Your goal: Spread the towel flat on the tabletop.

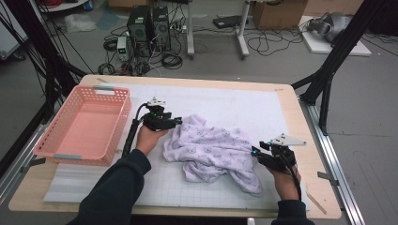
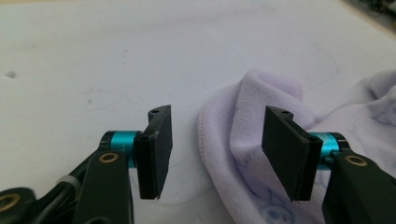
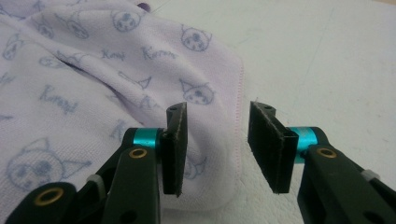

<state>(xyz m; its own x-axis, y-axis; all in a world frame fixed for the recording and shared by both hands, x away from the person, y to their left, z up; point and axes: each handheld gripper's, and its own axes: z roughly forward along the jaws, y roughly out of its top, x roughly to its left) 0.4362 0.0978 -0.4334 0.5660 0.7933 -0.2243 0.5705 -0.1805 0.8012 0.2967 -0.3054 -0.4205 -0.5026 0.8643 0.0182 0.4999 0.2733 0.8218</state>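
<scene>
A crumpled lilac cloth lies on the white mat of the surface, between the two hands, with a pink basket well off to its left. Both grippers look set to take an edge, so the step in hand seems to be getting hold of the cloth to spread or fold it. The left gripper stands spread at the cloth's upper left fold, the hem lying between its jaws but not pinched. The right gripper is also spread, with the stitched edge of the cloth in its gap and no pad pressing on it. Next, each would likely need to close on its bit of hem before any lifting. The cloth carries a print of little cat faces and a repeated cursive word, too blurred to read surely
</scene>
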